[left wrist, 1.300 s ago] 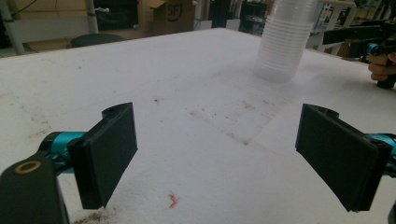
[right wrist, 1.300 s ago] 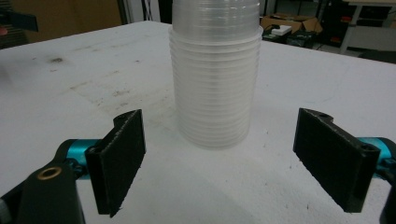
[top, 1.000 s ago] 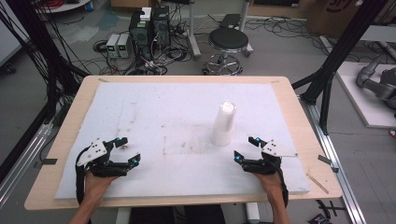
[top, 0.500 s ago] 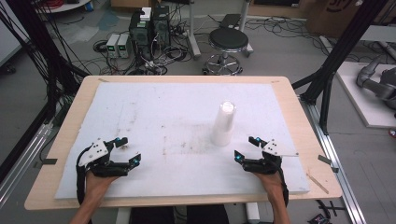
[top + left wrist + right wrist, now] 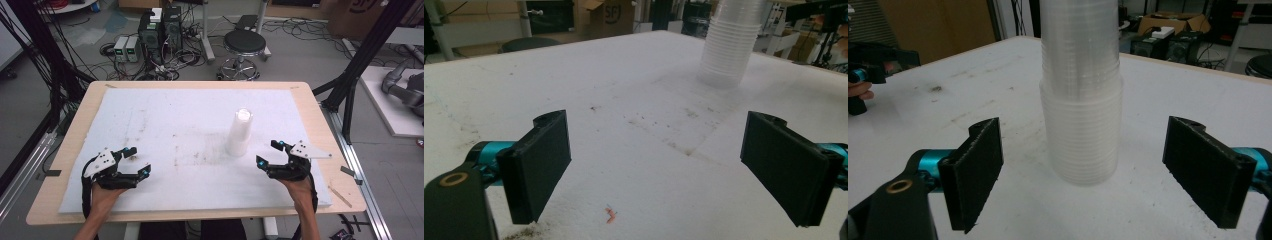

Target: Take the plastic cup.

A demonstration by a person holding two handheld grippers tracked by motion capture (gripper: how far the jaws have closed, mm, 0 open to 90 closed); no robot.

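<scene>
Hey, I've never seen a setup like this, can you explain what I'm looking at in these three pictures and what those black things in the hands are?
A person sits at a table and holds a hand tool in each hand: the left gripper and the right gripper. Each has two flat black fingers that can squeeze things.

The high view comes from a camera above the table looking down. The other two come from small cameras riding on each gripper, looking out between its fingers.

On the white foam board stands a stack of clear plastic cups, upside down. The right gripper view faces it from close by, between that gripper's fingers; the left gripper view shows it farther off.

Nothing is held: both grippers are open and the cups stand untouched.
</scene>
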